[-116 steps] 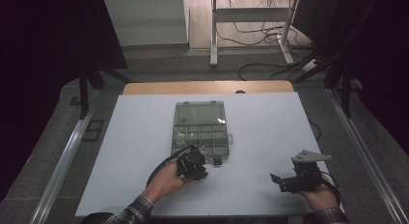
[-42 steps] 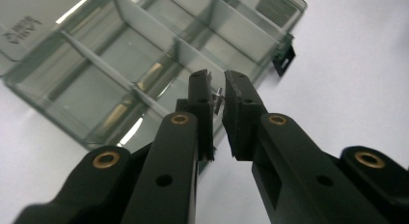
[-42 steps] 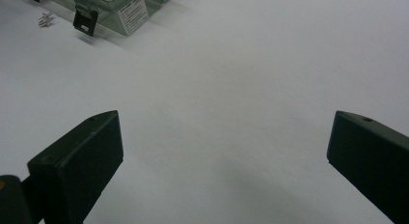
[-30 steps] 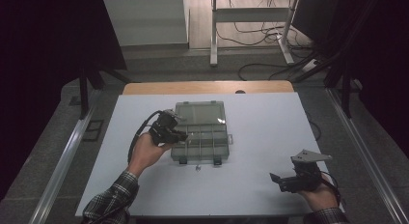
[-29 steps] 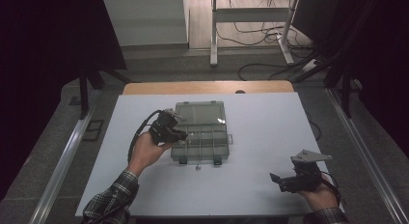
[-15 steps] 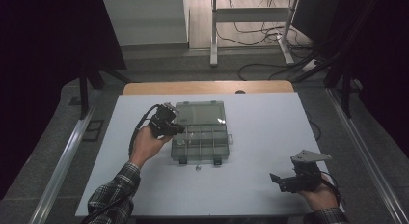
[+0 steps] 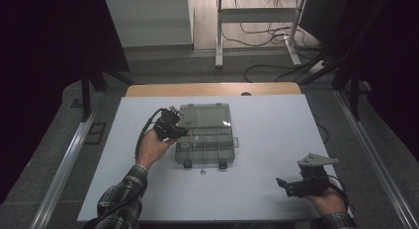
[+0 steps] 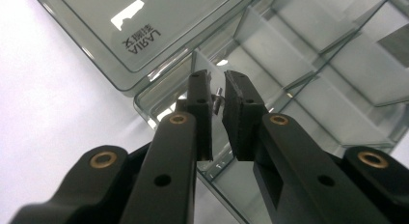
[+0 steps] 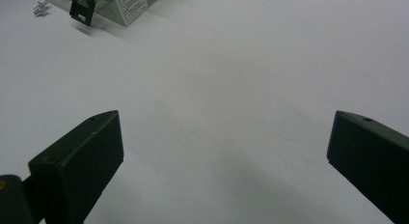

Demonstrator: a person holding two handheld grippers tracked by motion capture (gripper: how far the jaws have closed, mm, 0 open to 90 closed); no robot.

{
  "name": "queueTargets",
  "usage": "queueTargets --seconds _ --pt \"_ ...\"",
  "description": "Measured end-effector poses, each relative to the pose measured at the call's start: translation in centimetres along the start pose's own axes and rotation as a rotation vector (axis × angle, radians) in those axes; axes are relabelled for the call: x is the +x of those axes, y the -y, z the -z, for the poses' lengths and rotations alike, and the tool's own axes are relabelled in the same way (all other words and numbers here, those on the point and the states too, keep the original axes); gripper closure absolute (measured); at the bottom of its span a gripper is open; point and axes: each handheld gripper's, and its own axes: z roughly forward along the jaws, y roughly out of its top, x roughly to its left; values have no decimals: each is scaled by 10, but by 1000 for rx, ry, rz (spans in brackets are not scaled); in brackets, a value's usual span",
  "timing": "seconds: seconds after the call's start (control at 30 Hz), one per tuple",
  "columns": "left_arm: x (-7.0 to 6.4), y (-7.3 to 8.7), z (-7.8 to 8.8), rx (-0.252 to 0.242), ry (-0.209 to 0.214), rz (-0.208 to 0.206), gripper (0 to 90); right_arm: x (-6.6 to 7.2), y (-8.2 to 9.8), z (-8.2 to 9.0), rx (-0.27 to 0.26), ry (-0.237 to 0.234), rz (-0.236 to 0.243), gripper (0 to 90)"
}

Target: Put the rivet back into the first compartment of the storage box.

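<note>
Left hand-held gripper clamping small screw

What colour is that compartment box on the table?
Smoky transparent grey box, clearest in the left gripper view.

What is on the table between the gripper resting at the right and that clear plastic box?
Mostly bare white table in the high view. One small screw lies just before the clear box, toward the right gripper.

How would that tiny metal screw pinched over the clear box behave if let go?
The screw looks small and hard, so probably stiff and very light. Its round shank would likely roll or bounce on the smooth box floor. Held only at the left gripper's tips, it might slip easily.
</note>
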Motion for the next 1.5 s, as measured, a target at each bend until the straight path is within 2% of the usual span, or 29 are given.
queueTargets --seconds 0.17,0.47,0.6,0.77,0.9,0.93,1.0,1.17,1.5 --pt "1 2 -5 1 -10 8 808 0 0 0 4 -1 0 0" --pt "1 2 4 -31 5 12 631 0 0 -1 7 -1 0 0" --pt "0 2 8 -60 3 3 475 0 0 -1 8 0 0 0" --pt "0 7 14 -104 38 -8 255 0 0 -1 9 0 0 0" --pt "-1 12 20 -107 42 -17 90 0 0 -1 9 0 0 0" --pt "-1 13 22 -112 40 -18 72 0 0 -1 8 1 0 0" --pt "-1 15 25 -116 63 -11 33 0 0 0 8 1 0 0" --pt "-2 19 32 -135 90 -27 0 0 0 0 7 1 0 0" --pt "-13 27 40 -147 67 -87 0 0 0 0 8 1 0 0"
